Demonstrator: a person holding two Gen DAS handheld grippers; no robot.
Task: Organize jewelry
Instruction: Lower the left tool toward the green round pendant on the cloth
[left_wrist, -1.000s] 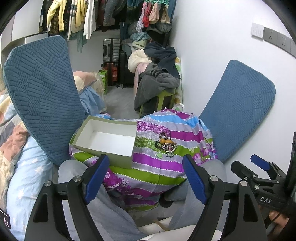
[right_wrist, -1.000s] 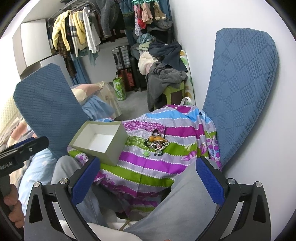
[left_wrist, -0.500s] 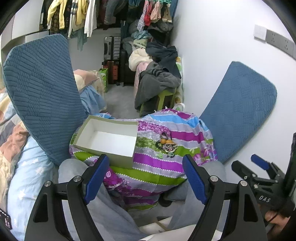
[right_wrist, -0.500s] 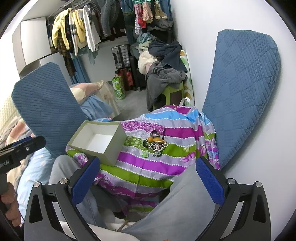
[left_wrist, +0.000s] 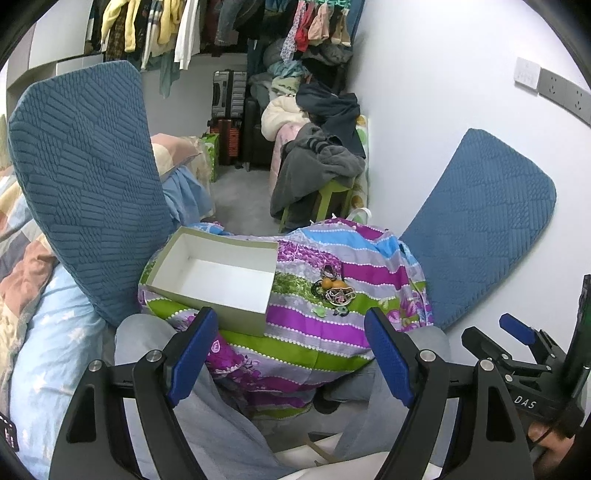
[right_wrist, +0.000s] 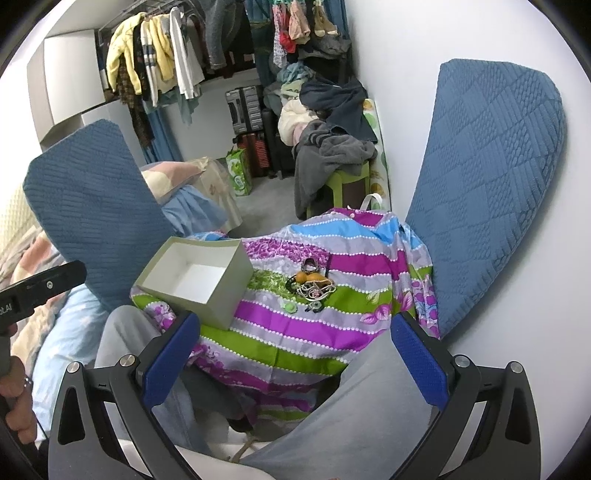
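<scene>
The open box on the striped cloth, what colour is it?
The box is grey-green outside and white inside, clearest in the right wrist view.

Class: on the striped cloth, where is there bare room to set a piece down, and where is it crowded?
Free: the near stripes of the cloth in front of the jewelry pile, and the far stripes behind it. The open box is empty inside. Crowded: the pile itself, right of the box.
</scene>
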